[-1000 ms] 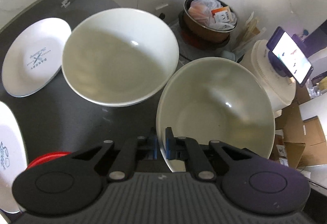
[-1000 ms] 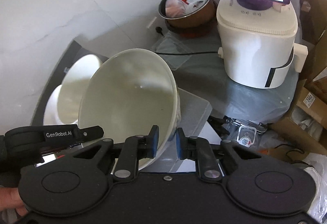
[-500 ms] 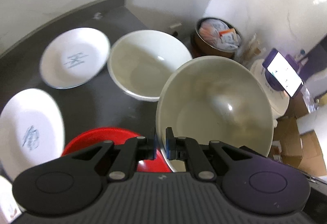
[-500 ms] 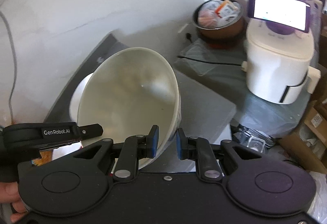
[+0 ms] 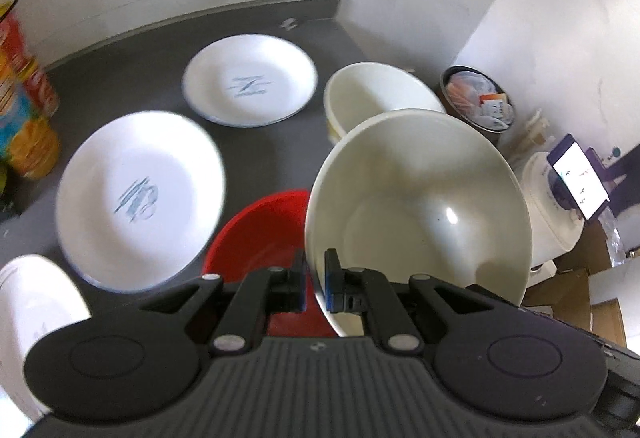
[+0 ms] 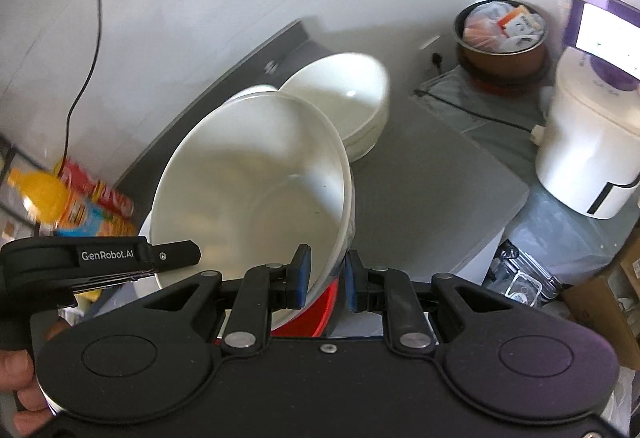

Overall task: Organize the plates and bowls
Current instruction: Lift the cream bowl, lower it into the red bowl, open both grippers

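Cream bowl (image 5: 416,206) pinched at its rim by both tools — red bowl (image 5: 256,234) half-hidden beneath.

round glossy ceramic bowl (image 5: 420,206): cream
shallow round plates (image 5: 140,194): white, blue logo
round plastic basin (image 5: 260,234): red
table (image 5: 132,74): dark grey

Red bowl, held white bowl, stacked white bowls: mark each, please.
red bowl (image 5: 264,234), left wrist view, inner wall
held white bowl (image 5: 420,210), left wrist view, inside bottom
stacked white bowls (image 6: 344,106), right wrist view, top bowl's inside

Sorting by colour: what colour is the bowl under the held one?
Red, plain; the left wrist view shows it best.
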Tool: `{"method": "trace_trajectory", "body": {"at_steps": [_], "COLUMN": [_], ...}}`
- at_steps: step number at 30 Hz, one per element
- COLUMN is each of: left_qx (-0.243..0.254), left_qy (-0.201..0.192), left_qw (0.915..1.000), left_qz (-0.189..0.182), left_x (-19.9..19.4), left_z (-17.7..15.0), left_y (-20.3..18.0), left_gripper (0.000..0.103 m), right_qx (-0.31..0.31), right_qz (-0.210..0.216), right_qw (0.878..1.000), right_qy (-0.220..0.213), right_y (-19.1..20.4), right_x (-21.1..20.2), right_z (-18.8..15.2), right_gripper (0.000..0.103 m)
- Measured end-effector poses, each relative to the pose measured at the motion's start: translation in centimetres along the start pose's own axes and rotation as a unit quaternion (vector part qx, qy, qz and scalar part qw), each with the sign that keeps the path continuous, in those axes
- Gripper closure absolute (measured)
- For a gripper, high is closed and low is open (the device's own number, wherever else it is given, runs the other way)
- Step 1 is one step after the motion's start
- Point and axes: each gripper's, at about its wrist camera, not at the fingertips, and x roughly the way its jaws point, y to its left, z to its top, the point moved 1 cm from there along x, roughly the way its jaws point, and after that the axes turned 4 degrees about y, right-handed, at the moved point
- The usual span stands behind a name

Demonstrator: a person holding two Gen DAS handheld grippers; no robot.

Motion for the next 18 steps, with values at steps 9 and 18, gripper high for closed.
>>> {"method": "trace_trajectory", "body": {"at_steps": [9, 18], "left_qx": [-0.04, -0.051], "left_qy": [0.01, 0.031], "left_qw": [0.999, 0.9977], "left_qz": [0.016, 0.032], "left_x": [0.3, 1.7], "left_z": [-2.6, -3.8], "left_y": [3.4, 5.4], "left_gripper": [0.096, 0.096], "right_qx": [-0.058, -0.082], "right_qz": [-0.008, -0.024], "right_qw": [0.998, 0.994], "right_qy": [0.037, 0.068], "right_y": [2.4, 3.8], "right_x": [1.7, 4.0], "right_z": [-1.8, -2.9], "right_gripper": [0.085, 0.085]}}
